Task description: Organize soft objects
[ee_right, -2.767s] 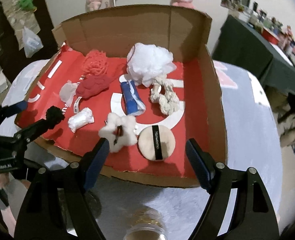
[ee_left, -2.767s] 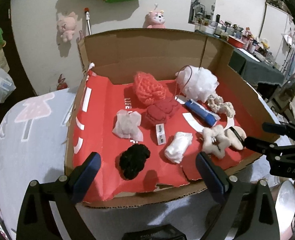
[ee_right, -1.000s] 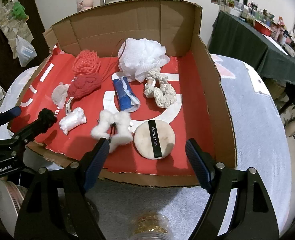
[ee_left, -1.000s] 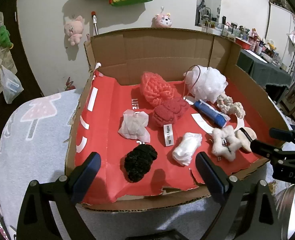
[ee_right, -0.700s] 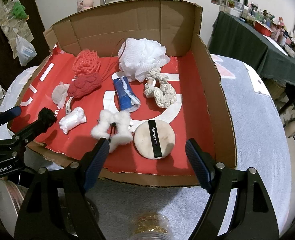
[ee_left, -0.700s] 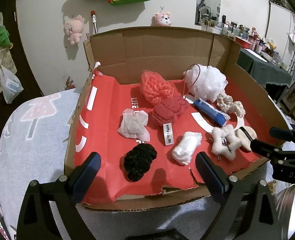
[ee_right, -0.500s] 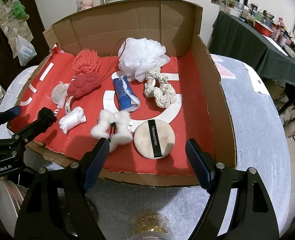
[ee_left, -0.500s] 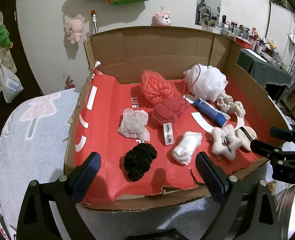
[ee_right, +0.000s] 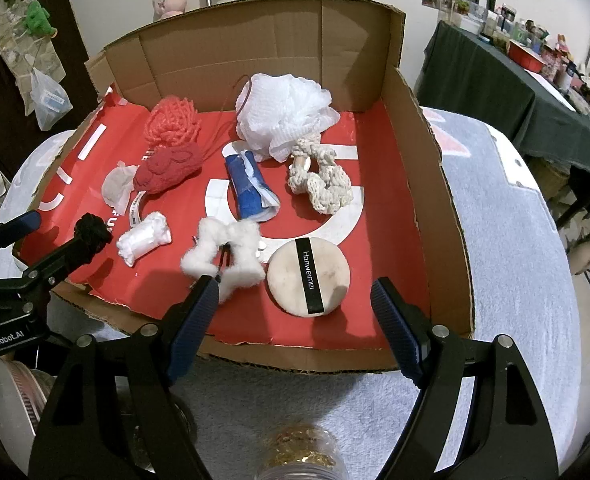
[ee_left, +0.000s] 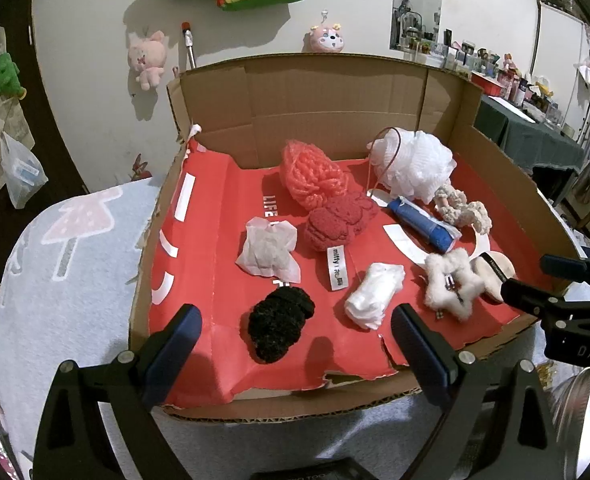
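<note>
An open cardboard box (ee_left: 327, 92) with a red floor holds several soft objects: a black scrunchie (ee_left: 279, 322), a white tissue (ee_left: 267, 250), a red knit piece (ee_left: 335, 224), a coral yarn ball (ee_left: 315, 178), a white mesh pouf (ee_left: 413, 164), a blue roll (ee_left: 423, 224), a white roll (ee_left: 373, 294), a fluffy white star (ee_left: 451, 284) and a round powder puff (ee_right: 309, 276). My left gripper (ee_left: 295, 340) is open and empty at the box's front edge, over the scrunchie. My right gripper (ee_right: 295, 312) is open and empty in front of the puff and star (ee_right: 225, 258).
The box sits on a pale patterned cloth (ee_left: 63, 264). A metal container (ee_left: 583, 412) stands at the lower right of the left wrist view. A jar lid (ee_right: 299, 460) lies below my right gripper. A dark green table (ee_right: 507, 84) stands to the right.
Both grippers have drawn slightly back and up since 2.8 s ago. In the last second nothing has visibly moved.
</note>
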